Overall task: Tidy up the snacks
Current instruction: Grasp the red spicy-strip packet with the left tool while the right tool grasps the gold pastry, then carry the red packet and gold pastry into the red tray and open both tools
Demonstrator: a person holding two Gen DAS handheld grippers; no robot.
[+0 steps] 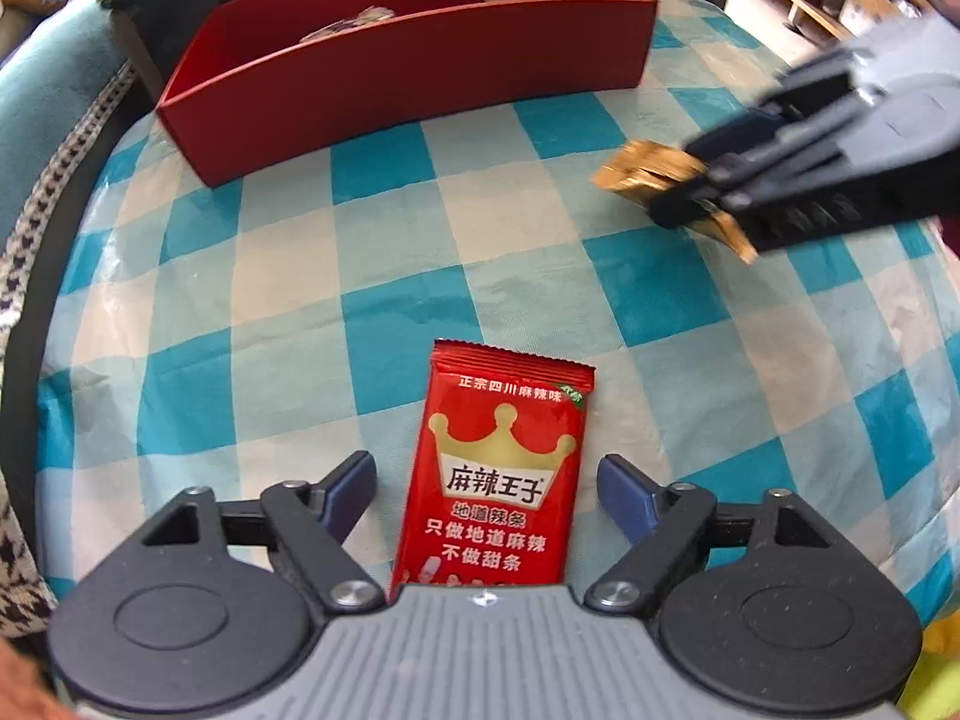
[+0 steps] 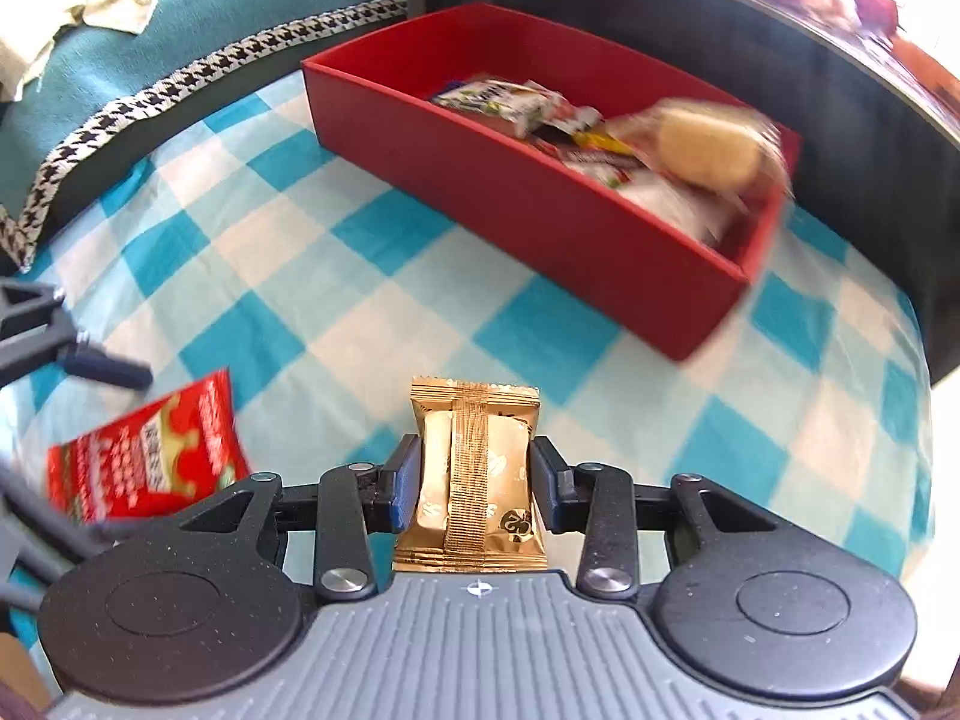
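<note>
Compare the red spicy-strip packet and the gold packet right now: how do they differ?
The red packet lies flat on the checked cloth between the open left gripper; the gold packet is clamped in the right gripper. Red is longer and printed with a crown; gold is squarer. Neither is in the red box yet.

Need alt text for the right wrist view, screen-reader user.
The right gripper is shut on a gold snack packet above a blue-and-white checked tablecloth. Ahead sits a red box already holding several wrapped snacks. At lower left a red spicy-strip packet lies on the cloth beside the left gripper.
</note>
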